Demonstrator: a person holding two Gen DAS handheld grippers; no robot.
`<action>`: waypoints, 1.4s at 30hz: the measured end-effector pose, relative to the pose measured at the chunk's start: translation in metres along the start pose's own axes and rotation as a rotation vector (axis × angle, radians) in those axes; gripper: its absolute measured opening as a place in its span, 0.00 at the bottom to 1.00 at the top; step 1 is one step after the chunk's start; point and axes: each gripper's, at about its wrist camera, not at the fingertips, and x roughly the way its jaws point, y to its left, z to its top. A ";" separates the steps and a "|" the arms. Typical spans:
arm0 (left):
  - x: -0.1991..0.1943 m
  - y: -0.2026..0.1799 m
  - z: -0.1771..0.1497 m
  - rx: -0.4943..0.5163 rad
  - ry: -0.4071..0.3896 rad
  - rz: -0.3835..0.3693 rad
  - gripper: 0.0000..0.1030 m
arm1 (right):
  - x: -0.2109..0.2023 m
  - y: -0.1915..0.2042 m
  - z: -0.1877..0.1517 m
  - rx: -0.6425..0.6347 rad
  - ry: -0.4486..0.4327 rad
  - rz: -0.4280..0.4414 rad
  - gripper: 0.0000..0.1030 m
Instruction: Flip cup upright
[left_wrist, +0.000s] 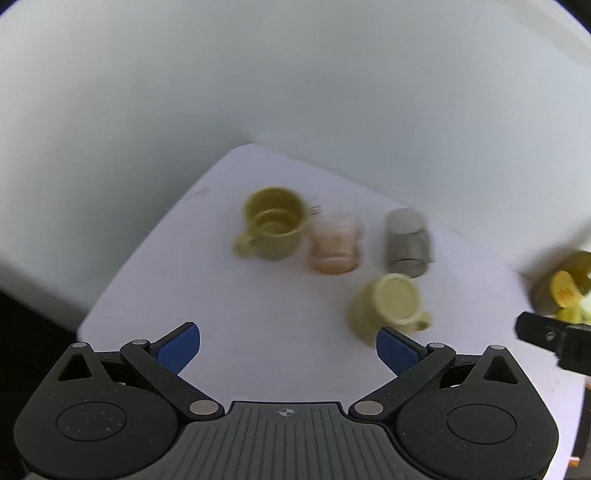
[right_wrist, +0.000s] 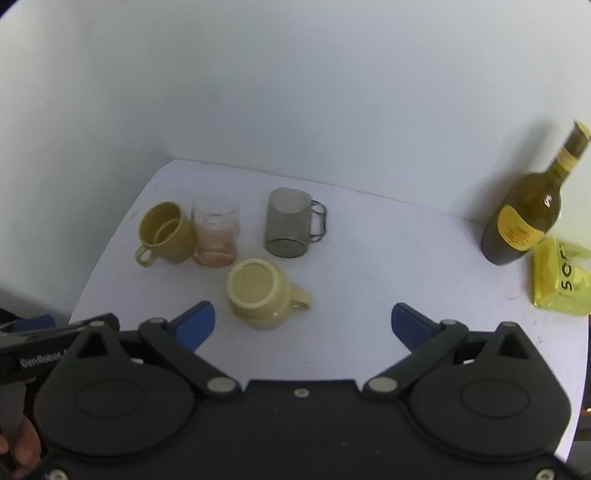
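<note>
A pale yellow mug (right_wrist: 258, 291) stands upside down on the white table (right_wrist: 388, 266), base up, handle to the right; it also shows in the left wrist view (left_wrist: 388, 306). Behind it stand an olive mug (right_wrist: 166, 232) leaning with its mouth toward me, a pinkish glass (right_wrist: 216, 232) and a grey glass mug (right_wrist: 290, 221) that seems upside down. These also show blurred in the left wrist view: olive mug (left_wrist: 273, 223), pink glass (left_wrist: 334, 242), grey mug (left_wrist: 406, 240). My left gripper (left_wrist: 288, 347) and right gripper (right_wrist: 303, 325) are open and empty, hovering short of the cups.
A dark olive bottle (right_wrist: 524, 218) with a yellow label stands at the back right. A yellow packet (right_wrist: 559, 277) lies beside it. White walls enclose the table at the back and left. The left gripper's body (right_wrist: 48, 347) sits at the right view's left edge.
</note>
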 end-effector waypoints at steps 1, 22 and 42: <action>-0.001 0.006 0.000 -0.016 0.009 0.002 1.00 | 0.000 0.009 0.001 -0.012 0.006 0.003 1.00; -0.009 0.018 -0.011 0.047 0.005 0.007 1.00 | 0.005 0.052 -0.008 -0.108 0.060 -0.030 0.99; -0.011 0.018 -0.009 0.049 0.005 0.015 1.00 | 0.007 0.052 -0.008 -0.105 0.066 -0.017 0.98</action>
